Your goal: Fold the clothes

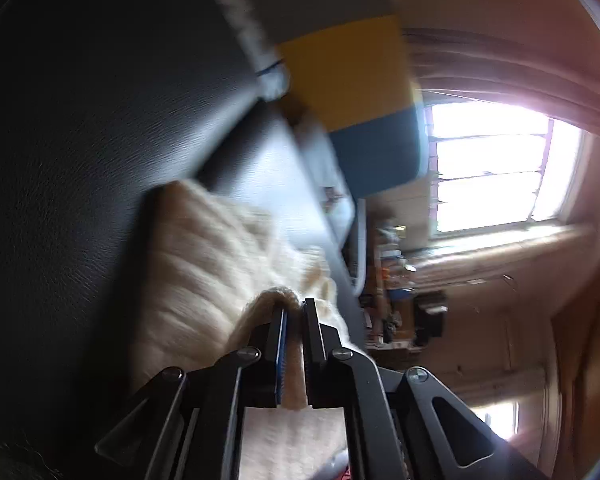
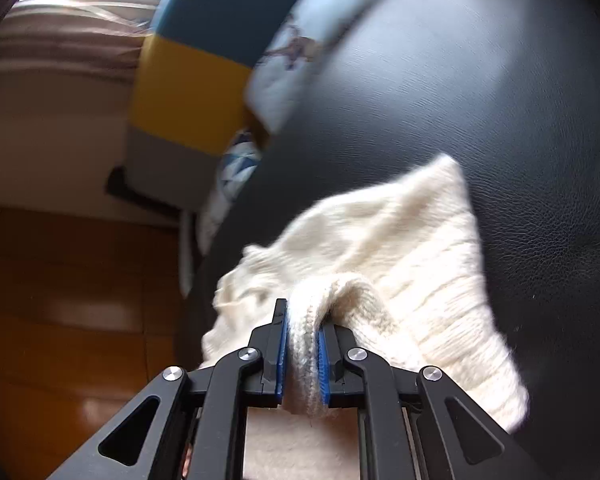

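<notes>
Both grippers pinch the cream knit [image 2: 400, 240]: the right gripper [image 2: 303, 356] clamps a ribbed edge, the left gripper [image 1: 294, 344] another fold (likely to spread it). It drapes over the black sofa [image 2: 480, 92]; cushions [image 2: 188, 96] beyond.

Two wrist fisheyes, each looking close along its fingers, both tilted (opposite ways), sharing cream knit [image 1: 196, 264] [image 2: 400, 240] on black leather [image 1: 80, 160] [image 2: 480, 100]

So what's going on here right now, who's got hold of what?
A person is folding a cream knit garment on a black leather surface. The left gripper is shut on one bunched edge of it, and the right gripper is shut on another. A colour-blocked cushion sits behind. Both views are motion-blurred.
</notes>
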`<state>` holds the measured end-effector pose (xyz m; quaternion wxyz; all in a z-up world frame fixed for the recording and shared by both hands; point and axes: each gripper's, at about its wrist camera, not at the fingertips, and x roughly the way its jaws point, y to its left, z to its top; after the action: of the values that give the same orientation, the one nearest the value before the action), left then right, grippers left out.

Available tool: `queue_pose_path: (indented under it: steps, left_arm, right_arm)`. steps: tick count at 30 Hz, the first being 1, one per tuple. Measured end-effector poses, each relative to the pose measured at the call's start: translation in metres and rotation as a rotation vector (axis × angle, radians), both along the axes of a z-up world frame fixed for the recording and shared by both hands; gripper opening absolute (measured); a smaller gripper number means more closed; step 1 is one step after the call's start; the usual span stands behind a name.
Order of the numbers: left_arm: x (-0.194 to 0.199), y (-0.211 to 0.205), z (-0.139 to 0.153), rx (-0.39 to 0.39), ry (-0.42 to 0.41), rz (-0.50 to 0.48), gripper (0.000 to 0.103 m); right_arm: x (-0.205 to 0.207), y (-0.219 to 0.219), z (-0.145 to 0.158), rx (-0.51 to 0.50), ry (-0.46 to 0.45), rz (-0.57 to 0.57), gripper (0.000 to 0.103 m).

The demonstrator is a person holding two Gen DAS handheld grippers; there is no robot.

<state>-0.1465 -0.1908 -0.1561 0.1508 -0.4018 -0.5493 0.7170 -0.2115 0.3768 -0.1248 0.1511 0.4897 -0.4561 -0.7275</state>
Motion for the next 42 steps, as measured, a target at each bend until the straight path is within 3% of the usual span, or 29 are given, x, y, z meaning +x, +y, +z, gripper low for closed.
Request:
queue_pose_path:
  steps: [5, 7, 9, 11, 13, 15, 19, 21, 25, 27, 31, 32, 34, 35, 36, 42]
  left_arm:
    - [-0.003, 0.0, -0.013, 0.034, -0.03, 0.018, 0.009]
    - [-0.005, 0.0, -0.012, 0.054, -0.036, 0.026, 0.014]
    - [-0.008, -0.001, -0.011, 0.076, -0.033, 0.042, 0.021]
    - [-0.013, -0.003, -0.006, 0.099, -0.017, 0.074, 0.023]
    - [-0.016, -0.006, 0.0, 0.092, 0.001, 0.114, 0.024]
    - [-0.019, -0.005, 0.008, 0.014, 0.001, 0.099, 0.025]
    - [-0.025, 0.017, 0.024, -0.273, 0.006, -0.035, 0.025]
    - [-0.028, 0.029, 0.03, -0.401, 0.016, -0.081, 0.025]
    - [-0.035, 0.055, 0.035, -0.576, 0.027, -0.179, 0.026]
    - [-0.039, 0.067, 0.035, -0.659, 0.021, -0.233, 0.026]
    - [-0.045, 0.078, 0.037, -0.791, 0.019, -0.289, 0.026]
    - [-0.044, 0.078, 0.038, -0.805, 0.023, -0.296, 0.026]
    - [-0.044, 0.079, 0.038, -0.812, 0.039, -0.307, 0.025]
    - [-0.042, 0.08, 0.039, -0.812, 0.051, -0.315, 0.016]
    - [-0.042, 0.083, 0.039, -0.804, 0.065, -0.338, 0.006]
    - [-0.032, 0.075, 0.062, -0.756, 0.126, -0.316, 0.005]
  right_arm:
    - [-0.005, -0.003, -0.008, 0.018, -0.02, -0.004, 0.016]
    - [-0.007, 0.001, -0.008, -0.019, -0.025, -0.029, 0.023]
    - [-0.009, 0.007, -0.005, -0.081, 0.006, -0.07, 0.053]
    - [-0.007, 0.015, 0.002, -0.12, 0.074, -0.127, 0.069]
    - [-0.002, 0.022, 0.011, -0.124, 0.145, -0.177, 0.071]
    - [0.001, 0.023, 0.019, -0.024, 0.163, -0.145, 0.071]
    - [0.005, -0.01, 0.046, 0.41, 0.219, 0.064, 0.071]
    - [0.004, -0.027, 0.056, 0.546, 0.283, 0.139, 0.071]
    - [-0.011, -0.051, 0.057, 0.693, 0.303, 0.262, 0.067]
    - [-0.02, -0.06, 0.05, 0.748, 0.284, 0.313, 0.054]
    - [-0.03, -0.069, 0.038, 0.821, 0.234, 0.365, 0.047]
    - [-0.029, -0.069, 0.037, 0.826, 0.236, 0.367, 0.04]
    - [-0.028, -0.071, 0.036, 0.836, 0.24, 0.369, 0.017]
    - [-0.028, -0.071, 0.036, 0.841, 0.241, 0.37, 0.009]
    - [-0.027, -0.072, 0.035, 0.845, 0.243, 0.371, 0.008]
    - [-0.016, -0.072, 0.059, 0.858, 0.306, 0.343, 0.007]
